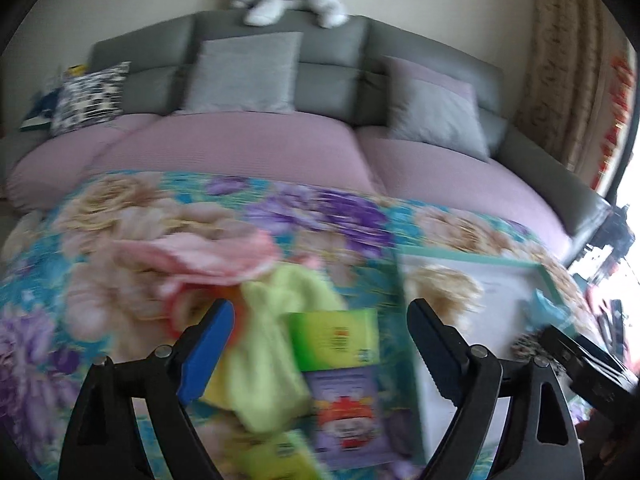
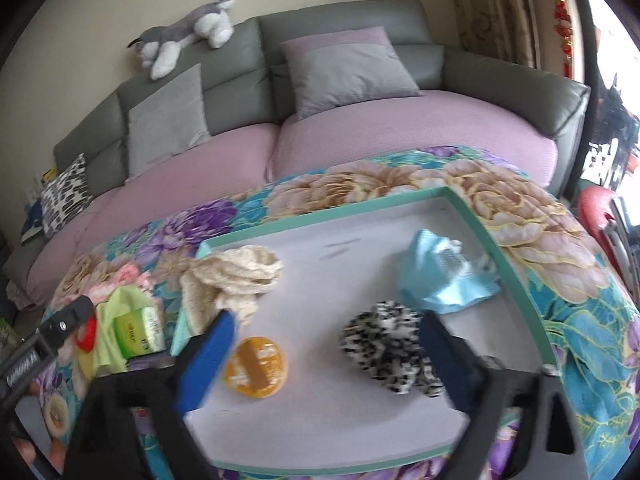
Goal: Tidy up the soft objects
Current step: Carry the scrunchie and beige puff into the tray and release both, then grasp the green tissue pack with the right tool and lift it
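Black-and-white fuzzy cloth (image 2: 384, 344) in the tray (image 2: 472, 216), just beside wide-open, empty right tongs (image 2: 326, 346).

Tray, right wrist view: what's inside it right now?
Inside the tray: a cream knit cloth draped over its left rim, a light blue cloth, a black-and-white fuzzy piece and an orange round item. The gripper fingers hide the near corners.
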Tool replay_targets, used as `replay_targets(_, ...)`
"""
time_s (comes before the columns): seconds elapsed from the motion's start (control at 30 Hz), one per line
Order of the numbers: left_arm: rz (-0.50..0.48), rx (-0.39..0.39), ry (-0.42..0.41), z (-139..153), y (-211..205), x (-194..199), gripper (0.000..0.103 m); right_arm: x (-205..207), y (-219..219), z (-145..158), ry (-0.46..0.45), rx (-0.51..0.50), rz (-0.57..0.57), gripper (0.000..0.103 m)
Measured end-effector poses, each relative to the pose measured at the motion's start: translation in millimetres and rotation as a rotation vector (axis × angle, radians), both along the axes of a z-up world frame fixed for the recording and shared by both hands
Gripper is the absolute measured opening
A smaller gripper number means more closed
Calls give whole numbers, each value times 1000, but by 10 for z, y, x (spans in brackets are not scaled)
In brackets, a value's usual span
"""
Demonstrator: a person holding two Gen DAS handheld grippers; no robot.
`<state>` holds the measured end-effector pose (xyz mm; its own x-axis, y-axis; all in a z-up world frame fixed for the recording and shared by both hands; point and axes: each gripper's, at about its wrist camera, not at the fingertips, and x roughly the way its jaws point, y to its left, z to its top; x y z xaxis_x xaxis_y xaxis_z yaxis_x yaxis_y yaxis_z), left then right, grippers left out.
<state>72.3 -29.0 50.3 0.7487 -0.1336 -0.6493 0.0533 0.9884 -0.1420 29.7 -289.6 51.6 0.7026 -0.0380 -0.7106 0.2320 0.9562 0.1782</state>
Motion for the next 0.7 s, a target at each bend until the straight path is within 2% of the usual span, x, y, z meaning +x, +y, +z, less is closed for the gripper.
replay_targets(0.07,55,15,-3,16,157,-26,97,8,83,8,-1,-1,25,103)
replay_targets(0.27,173,53,15,22,486,-113,98,31,294,31,-10,22,91,103)
replay_targets(0.5,227,65,36,-18,697,-172,99,53,642,40,0,13,207,103)
replay_targets(0.7,266,32,57,-42,906,-240,99,49,1056,-3,17,30,338,103)
